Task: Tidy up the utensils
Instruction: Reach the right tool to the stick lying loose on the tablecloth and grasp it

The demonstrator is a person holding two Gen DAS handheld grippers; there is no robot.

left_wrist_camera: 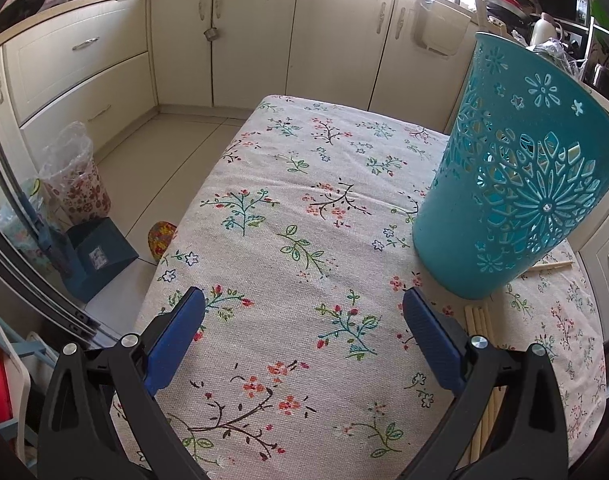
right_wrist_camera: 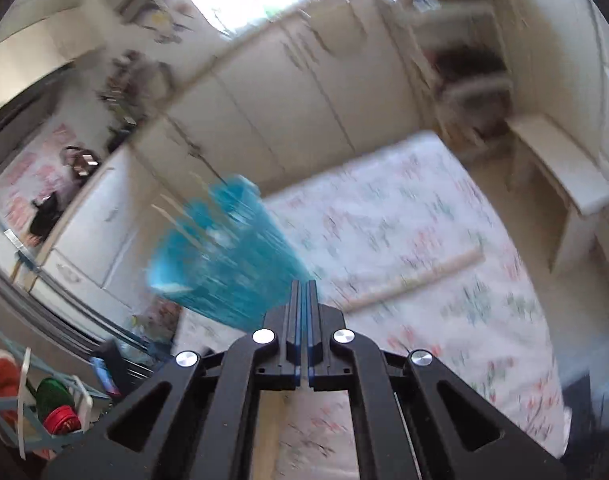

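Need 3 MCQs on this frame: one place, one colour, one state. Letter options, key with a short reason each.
1. Where does the basket stand relative to the left claw?
A. ahead and to its right
B. ahead and to its left
C. between its fingers

2. What colour is the basket?
A. red
B. teal
C. black

3. How does the right claw stand?
A. wide open
B. fingers together
C. out of view

Key:
1 A: in the left wrist view the basket sits on the tablecloth past the right finger.
2 B: its cut-out wall is teal in both views.
3 B: in the right wrist view the blue pads meet with only a thin slit; whether they pinch anything cannot be told.
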